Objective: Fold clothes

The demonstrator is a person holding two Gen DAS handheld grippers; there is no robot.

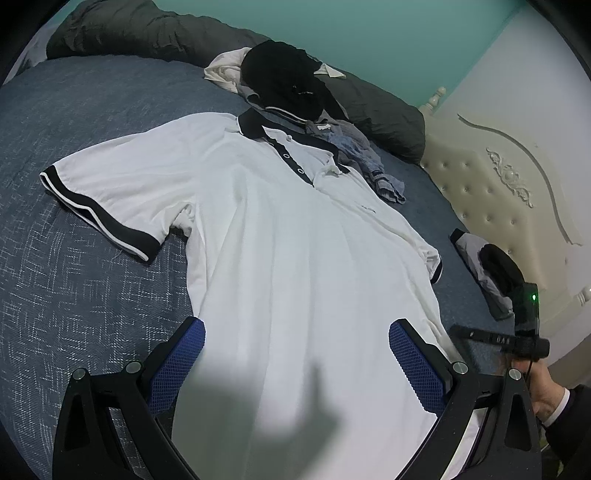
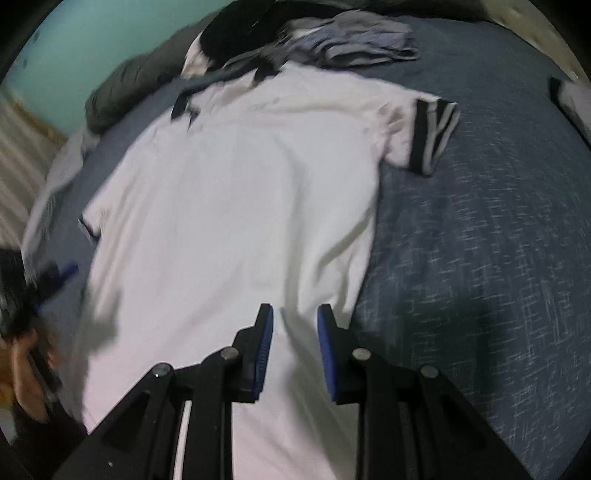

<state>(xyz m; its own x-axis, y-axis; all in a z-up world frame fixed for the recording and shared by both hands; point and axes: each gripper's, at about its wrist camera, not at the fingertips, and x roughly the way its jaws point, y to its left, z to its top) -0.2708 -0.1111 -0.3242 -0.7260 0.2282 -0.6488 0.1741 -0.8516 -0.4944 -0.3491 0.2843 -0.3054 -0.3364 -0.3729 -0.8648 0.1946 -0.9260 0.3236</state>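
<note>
The white polo shirt [image 1: 280, 236] lies face up on the bed [image 1: 74, 295], collar away from both tools and hem nearest them, spread flat so the folds can come out even. The left hand-held gripper [image 1: 295, 363] hovers over the hem with its jaws spread wide, white cloth showing between the blue pads [image 1: 177, 365] with nothing pinched; it looks parked there, ready to take that hem corner. Over to the right hand-held gripper [image 2: 295, 347]: jaws narrowed with a strip of shirt showing between them, down near the hem on the side of the striped sleeve [image 2: 432, 136]. That view is smeared by motion, so I cannot tell whether the pads actually bite the cloth or only sit above it. Both sleeves lie out to the sides, the natural flaps to bring in first. Beyond the collar sits a pile of other clothes [image 1: 288, 85], dark and grey pieces heaped against the pillow [image 1: 147, 33], probably waiting their turn. Off to the right of the left tool, a small folded item [image 1: 487, 273] rests near the headboard [image 1: 491, 192], clear of the shirt.
</note>
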